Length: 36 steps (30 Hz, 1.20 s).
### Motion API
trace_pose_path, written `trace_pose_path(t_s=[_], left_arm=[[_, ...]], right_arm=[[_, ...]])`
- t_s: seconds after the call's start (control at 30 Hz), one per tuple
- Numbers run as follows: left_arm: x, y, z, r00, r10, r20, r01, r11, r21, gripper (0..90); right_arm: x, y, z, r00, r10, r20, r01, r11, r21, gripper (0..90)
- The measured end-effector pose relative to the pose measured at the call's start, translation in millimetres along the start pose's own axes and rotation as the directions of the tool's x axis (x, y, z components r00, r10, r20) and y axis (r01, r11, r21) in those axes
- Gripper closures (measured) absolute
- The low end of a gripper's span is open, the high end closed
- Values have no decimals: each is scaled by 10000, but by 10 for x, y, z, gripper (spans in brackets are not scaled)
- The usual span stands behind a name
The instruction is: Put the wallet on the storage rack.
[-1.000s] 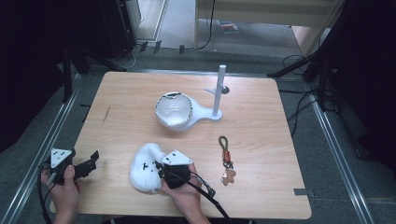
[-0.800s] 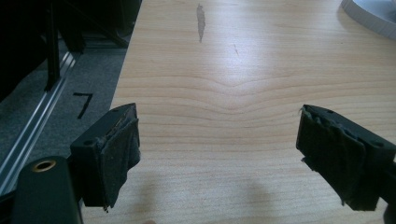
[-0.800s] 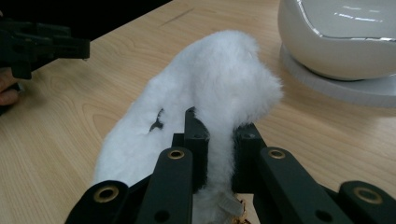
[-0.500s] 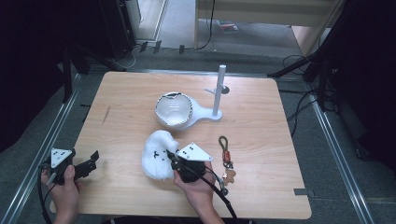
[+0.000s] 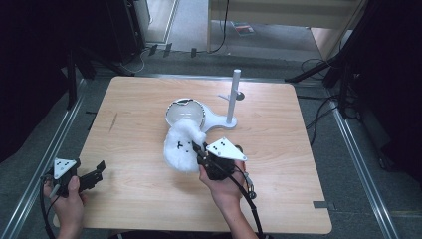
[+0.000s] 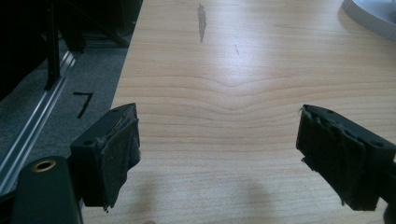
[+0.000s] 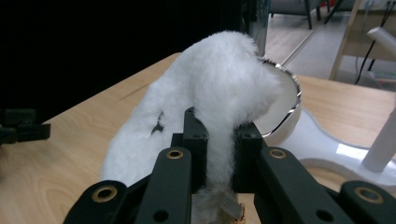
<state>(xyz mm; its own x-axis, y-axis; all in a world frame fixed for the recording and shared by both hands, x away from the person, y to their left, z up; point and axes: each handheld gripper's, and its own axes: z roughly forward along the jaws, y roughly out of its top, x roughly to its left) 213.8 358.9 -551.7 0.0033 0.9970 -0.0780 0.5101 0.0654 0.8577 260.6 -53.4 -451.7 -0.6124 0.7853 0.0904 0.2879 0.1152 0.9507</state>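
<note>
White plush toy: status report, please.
Right gripper shut on the plush toy, lifted near the bowl. Left gripper open, idle over the table. Nothing in the way.
</note>
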Motion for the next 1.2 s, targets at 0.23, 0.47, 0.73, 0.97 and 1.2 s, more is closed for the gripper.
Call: trace_pose_path(t_s=[0.23,0.47,0.73,0.97,1.2], left_arm=[[-2,0,1,10000,-20,-24,19,10000,-24,142],[3,1,1,10000,-9,-25,9,10000,-10,142],[8,2,0,10000,-38,0,38,10000,11,142],[10,1,-1,10000,-58,15,58,10000,-15,142],[8,-1,-2,10000,-38,8,38,10000,-14,142]], right_arm=[[-102,128,17,9988,-300,379,321,9978,-574,802],[-194,253,69,9945,-674,807,737,9942,-787,795],[-246,329,195,9796,-1371,1469,1544,9814,-1140,792],[-264,346,353,9613,-1947,1951,2238,9645,-1402,792],[-295,311,531,9434,-2382,2309,2748,9510,-1419,791]])
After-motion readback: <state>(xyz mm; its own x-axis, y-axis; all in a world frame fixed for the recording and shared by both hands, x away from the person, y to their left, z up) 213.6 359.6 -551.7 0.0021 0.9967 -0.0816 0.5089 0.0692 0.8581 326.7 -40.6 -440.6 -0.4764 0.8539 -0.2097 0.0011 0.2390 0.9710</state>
